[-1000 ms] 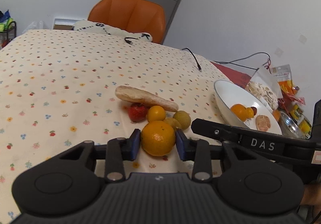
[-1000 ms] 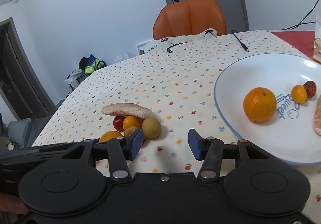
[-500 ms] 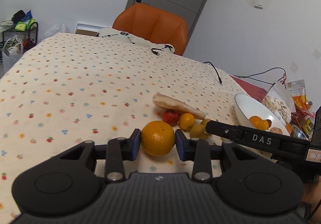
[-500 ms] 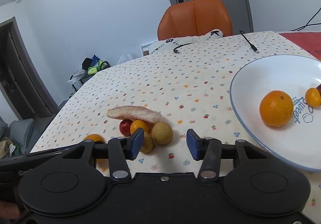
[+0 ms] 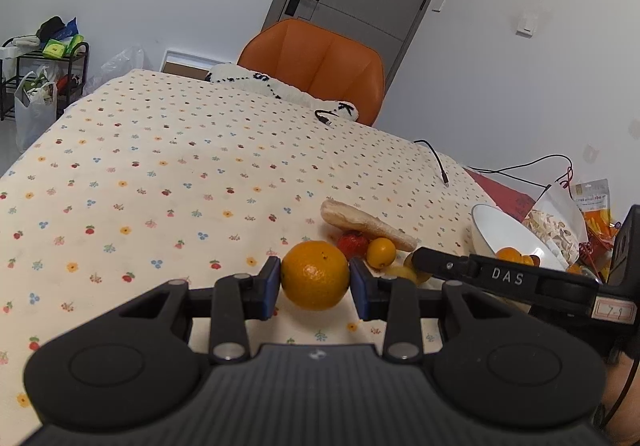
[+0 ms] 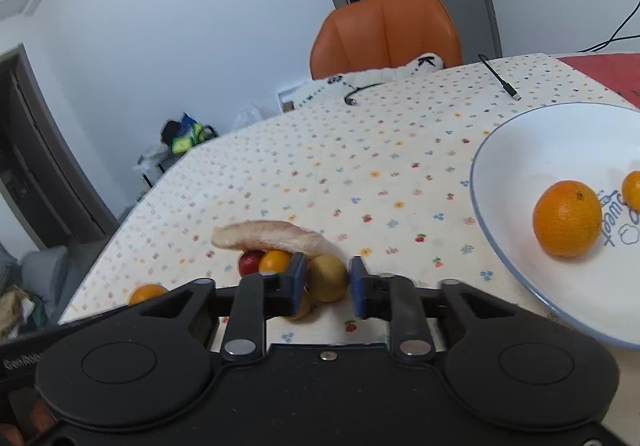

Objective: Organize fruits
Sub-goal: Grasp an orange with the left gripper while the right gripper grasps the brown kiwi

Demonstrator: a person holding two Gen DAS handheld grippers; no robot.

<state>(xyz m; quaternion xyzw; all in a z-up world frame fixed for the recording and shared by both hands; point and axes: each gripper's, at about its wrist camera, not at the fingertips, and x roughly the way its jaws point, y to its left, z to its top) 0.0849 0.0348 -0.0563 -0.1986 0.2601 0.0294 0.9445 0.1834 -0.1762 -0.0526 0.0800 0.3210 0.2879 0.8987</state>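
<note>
I have the orange point(image 5: 315, 275) clamped in my left hand-held gripper point(image 5: 315, 282) and my right hand-held gripper point(image 6: 328, 280) has just closed on the yellow-green fruit point(image 6: 327, 277); next, both go to the plate point(image 6: 504, 150).

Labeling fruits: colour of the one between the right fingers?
Yellowish-green fruit, clearest in the right wrist view.

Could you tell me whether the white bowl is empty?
Not empty: the white bowl holds an orange and a smaller orange fruit.
</note>
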